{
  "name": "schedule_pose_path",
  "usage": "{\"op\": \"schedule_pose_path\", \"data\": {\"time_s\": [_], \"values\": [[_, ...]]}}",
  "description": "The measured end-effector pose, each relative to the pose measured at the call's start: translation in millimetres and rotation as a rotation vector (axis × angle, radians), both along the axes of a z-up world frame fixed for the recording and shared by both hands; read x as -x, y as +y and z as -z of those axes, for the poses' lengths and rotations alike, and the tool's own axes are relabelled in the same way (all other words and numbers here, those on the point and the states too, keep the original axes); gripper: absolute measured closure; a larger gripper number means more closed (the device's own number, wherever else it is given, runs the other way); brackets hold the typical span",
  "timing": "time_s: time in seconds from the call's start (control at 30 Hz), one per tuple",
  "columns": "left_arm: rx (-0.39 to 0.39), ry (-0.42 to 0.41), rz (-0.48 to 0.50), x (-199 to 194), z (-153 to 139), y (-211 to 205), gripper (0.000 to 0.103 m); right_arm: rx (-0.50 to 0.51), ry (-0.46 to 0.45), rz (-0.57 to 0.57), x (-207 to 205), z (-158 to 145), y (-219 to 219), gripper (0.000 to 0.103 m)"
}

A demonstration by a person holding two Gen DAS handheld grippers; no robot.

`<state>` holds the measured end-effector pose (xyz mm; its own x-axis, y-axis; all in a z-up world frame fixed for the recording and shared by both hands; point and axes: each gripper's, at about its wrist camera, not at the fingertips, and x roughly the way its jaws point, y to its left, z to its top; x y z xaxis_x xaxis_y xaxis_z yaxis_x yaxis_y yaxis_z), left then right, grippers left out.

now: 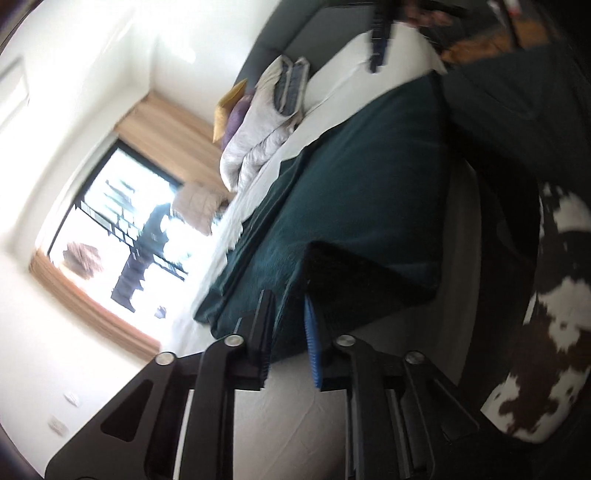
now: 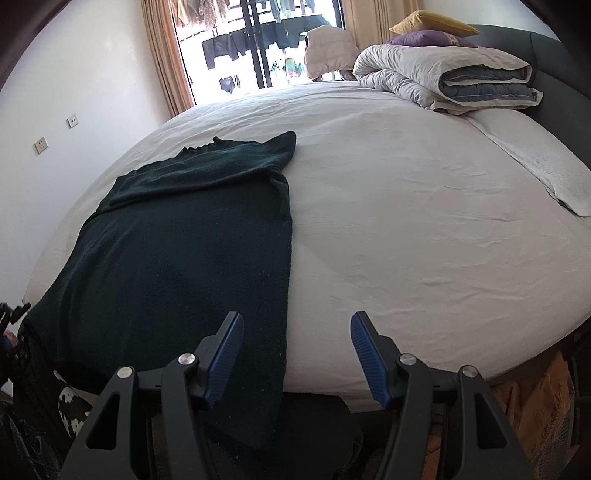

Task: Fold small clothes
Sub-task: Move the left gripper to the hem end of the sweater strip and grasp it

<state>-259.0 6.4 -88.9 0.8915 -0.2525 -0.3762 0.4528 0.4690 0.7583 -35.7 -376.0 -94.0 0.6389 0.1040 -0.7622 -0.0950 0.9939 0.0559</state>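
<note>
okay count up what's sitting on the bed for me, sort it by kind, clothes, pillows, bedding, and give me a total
Clothes: 1, the dark green sweater
Pillows: 2, a yellow pillow and a purple pillow
Folded bedding: 1, the grey quilt
Towels: 1, the white towel along the right edge
Total: 5

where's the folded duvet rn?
In the right wrist view the folded duvet sits far right on the bed, against the grey headboard, with purple and yellow pillows stacked behind it, well clear of the dark green sweater.
</note>
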Motion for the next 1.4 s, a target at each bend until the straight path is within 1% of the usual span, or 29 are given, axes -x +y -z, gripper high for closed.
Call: {"op": "schedule_pose_path", "data": {"time_s": [0.03,0.07,0.13,0.2,0.27,0.3,0.33,0.4,0.43,0.47,0.5,0.53,0.6,0.7,0.77,0.83,0.9,1.0,1.1,1.17,1.27,1.33,1.4], "values": [[0.030,0.024,-0.030,-4,-6,2,0.098,0.034,0.004,-0.013,3,1,2,0.039],[0.055,0.039,-0.053,-19,-10,5,0.100,0.066,0.008,-0.029,7,1,5,0.039],[0.107,0.074,-0.088,-26,-23,10,0.102,0.119,0.018,-0.071,17,1,10,0.039],[0.120,0.076,-0.092,-32,-24,14,0.102,0.161,0.023,-0.104,26,2,14,0.039],[0.100,0.087,-0.067,-33,-19,16,0.102,0.171,0.026,-0.104,32,4,13,0.039],[0.074,0.075,-0.051,-31,-14,15,0.102,0.158,0.028,-0.096,33,4,11,0.039],[0.040,0.040,-0.029,-27,-8,15,0.100,0.145,0.026,-0.087,34,5,10,0.039],[-0.032,0.001,0.007,-17,5,17,0.094,0.130,0.028,-0.073,32,8,9,0.039],[-0.084,-0.009,0.014,-13,11,20,0.072,0.124,0.033,-0.072,31,9,10,0.039],[-0.131,-0.010,0.027,-10,17,25,0.021,0.118,0.032,-0.074,29,9,11,0.039],[-0.176,-0.005,0.049,-6,22,30,0.000,0.111,0.027,-0.078,28,9,13,0.039],[-0.216,-0.012,0.078,-1,29,34,0.000,0.107,0.023,-0.080,26,9,15,0.039],[-0.281,0.011,0.105,1,39,40,0.000,0.098,0.015,-0.085,23,7,20,0.039],[-0.353,-0.021,0.174,6,54,44,0.000,0.078,0.004,-0.082,22,5,23,0.039],[-0.454,-0.103,0.230,13,74,44,0.000,0.063,-0.002,-0.071,20,3,24,0.039],[-0.538,-0.181,0.279,11,95,43,0.000,0.055,-0.009,-0.064,18,0,26,0.039],[-0.587,-0.220,0.315,6,111,42,0.000,0.041,-0.017,-0.058,18,-4,27,0.039],[-0.604,-0.255,0.386,13,127,43,0.000,0.019,-0.030,-0.041,16,-9,26,0.039],[-0.601,-0.313,0.452,17,133,50,0.000,-0.010,-0.036,-0.024,13,-12,24,0.039],[-0.597,-0.319,0.446,15,136,55,0.000,-0.029,-0.032,-0.015,11,-12,23,0.039],[-0.615,-0.299,0.420,9,138,57,0.000,-0.048,-0.030,-0.012,9,-11,24,0.039],[-0.643,-0.310,0.433,10,140,61,0.000,-0.056,-0.033,-0.011,9,-11,26,0.039],[-0.646,-0.339,0.440,9,137,63,0.001,-0.063,-0.038,-0.005,9,-11,26,0.039]]}}
